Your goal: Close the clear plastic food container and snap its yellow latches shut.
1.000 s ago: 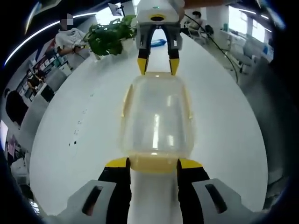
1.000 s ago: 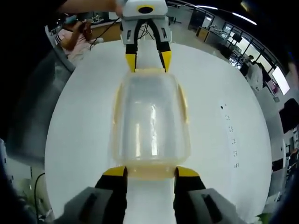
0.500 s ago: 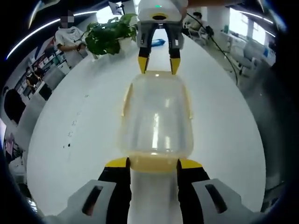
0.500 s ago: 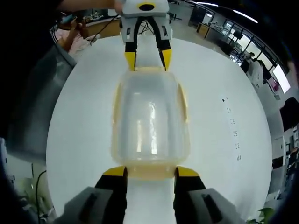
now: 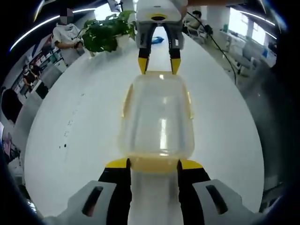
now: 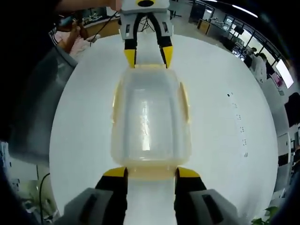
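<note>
Container, clear with its lid on, sits on the white table between the two grippers. In the left gripper view, the left gripper has its jaws spread wide, tips at the near yellow latch. The right gripper faces it at the far end, jaws likewise apart, tips at the latch there. A plant stands far left.

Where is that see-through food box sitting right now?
In both views the clear container sits on the round white table, held endwise between the left tongs and the right tongs; a potted plant stands beyond it.
</note>
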A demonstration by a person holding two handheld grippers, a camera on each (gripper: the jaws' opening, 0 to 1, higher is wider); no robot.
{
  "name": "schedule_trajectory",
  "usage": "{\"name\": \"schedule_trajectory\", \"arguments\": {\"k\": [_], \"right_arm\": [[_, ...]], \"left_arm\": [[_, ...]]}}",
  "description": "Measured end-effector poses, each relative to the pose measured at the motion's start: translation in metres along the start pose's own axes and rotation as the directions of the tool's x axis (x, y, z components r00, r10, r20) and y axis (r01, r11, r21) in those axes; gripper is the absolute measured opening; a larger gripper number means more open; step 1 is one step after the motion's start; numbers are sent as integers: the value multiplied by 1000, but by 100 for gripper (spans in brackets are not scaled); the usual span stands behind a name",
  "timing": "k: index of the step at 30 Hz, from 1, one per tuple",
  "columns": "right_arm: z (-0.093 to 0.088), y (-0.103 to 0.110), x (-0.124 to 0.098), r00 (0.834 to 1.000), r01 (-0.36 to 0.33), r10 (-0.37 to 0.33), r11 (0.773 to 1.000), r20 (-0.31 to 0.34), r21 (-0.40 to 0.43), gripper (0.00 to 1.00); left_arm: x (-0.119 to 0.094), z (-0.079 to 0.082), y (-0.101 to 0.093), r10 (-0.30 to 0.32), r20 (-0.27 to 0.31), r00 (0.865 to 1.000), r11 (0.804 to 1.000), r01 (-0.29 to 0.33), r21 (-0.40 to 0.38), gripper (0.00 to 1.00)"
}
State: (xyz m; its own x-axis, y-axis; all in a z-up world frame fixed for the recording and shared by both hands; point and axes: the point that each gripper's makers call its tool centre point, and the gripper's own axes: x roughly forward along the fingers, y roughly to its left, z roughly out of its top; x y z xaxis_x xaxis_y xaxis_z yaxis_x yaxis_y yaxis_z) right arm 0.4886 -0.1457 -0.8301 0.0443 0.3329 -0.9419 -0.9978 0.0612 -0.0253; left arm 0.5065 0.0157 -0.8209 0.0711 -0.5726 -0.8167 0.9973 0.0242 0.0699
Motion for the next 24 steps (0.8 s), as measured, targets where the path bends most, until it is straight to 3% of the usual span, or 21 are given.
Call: {"name": "schedule_trajectory", "arguments": {"k": [24], "right_arm": [[6,3,5,1000,-29,29,999,0,-15,36]], "left_arm": [[-4,-8,-4,-27,14,1000,999,27,-36,36]]}}
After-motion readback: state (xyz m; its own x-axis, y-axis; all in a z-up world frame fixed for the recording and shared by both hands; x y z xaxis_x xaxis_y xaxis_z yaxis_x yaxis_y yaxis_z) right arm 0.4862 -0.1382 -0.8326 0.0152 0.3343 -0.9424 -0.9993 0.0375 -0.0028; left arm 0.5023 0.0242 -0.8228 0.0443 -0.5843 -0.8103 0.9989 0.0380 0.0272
